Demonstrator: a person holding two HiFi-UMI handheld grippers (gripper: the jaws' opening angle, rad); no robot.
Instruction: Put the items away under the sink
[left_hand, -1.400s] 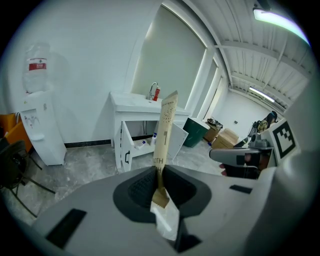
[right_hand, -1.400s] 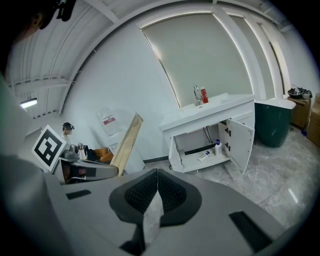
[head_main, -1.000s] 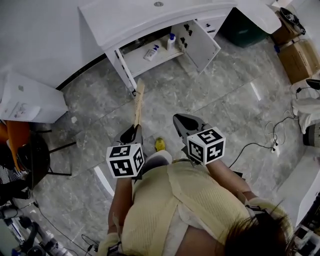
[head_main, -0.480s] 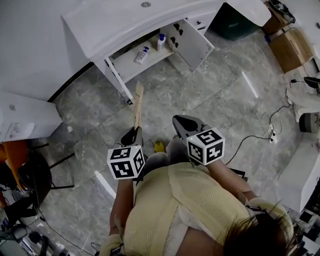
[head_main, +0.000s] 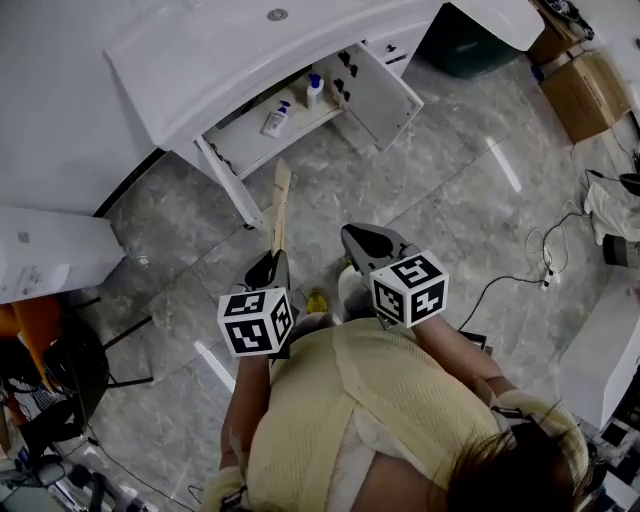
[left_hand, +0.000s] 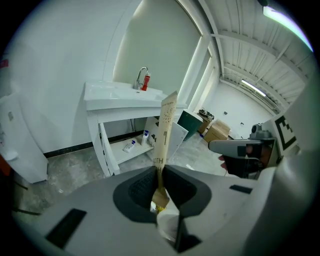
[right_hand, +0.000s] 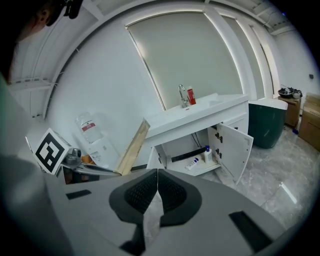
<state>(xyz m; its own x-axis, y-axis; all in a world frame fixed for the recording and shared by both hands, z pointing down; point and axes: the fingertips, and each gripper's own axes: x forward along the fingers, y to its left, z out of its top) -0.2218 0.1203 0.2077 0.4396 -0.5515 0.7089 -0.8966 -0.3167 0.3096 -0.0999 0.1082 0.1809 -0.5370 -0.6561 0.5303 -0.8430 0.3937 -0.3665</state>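
Box (head_main: 279, 207), long and tan, stands clamped between the jaws of the left gripper (head_main: 268, 268), pointing toward the far sink (head_main: 230, 50). The right gripper (head_main: 365, 245), just beside it, is closed on nothing. Grey marble floor (head_main: 430, 190) spreads all round, with a green bin (head_main: 470, 45) and cartons (head_main: 590, 85) far right. Under the sink the cabinet (head_main: 240, 150) has its door (head_main: 378, 85) swung wide. On its shelf one bottle (head_main: 277, 118) lies flat, and a second bottle (head_main: 315, 88) stands upright to its right.
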